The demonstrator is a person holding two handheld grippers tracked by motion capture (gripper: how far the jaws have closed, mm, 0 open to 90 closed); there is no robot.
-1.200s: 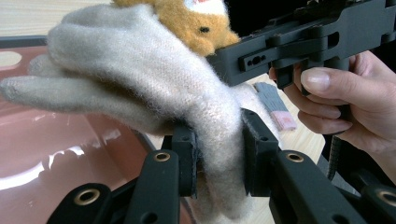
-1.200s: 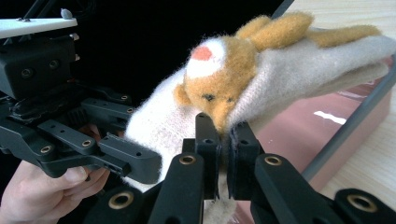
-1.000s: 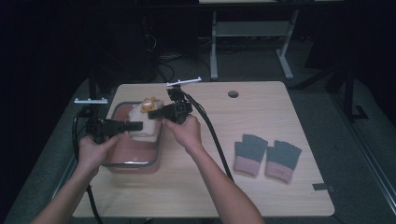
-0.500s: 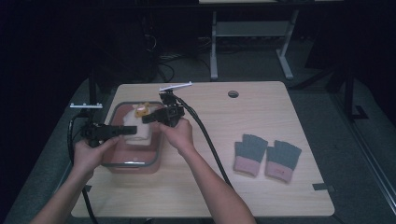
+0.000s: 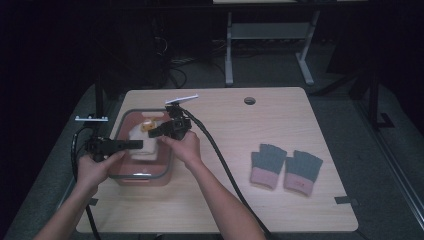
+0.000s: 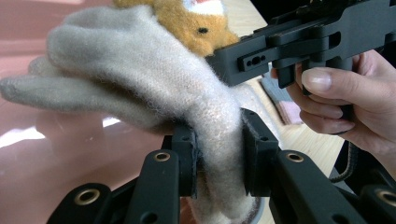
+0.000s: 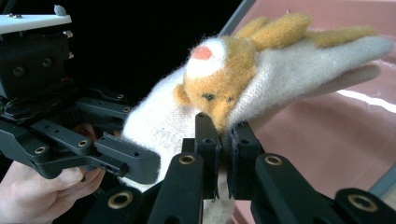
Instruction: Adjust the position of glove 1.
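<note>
Over the pink bin (image 5: 119,129) on the table (image 5: 280,125), the cream glove (image 6: 140,74) with its bear patch hangs lengthwise between both tools, the left gripper (image 6: 218,154) clamping its cuff and the right gripper (image 7: 223,154) pinching nearer the bear, fingers pointing into the bin.

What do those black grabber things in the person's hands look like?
Both are black. The left gripper and right gripper each have two blocky fingers on flat link bars joined by brass-coloured rivets. A thick black cable trails from the right one, which also carries a pale three-cornered plate on top. The person's forearms are bare, with no sleeves showing.
</note>
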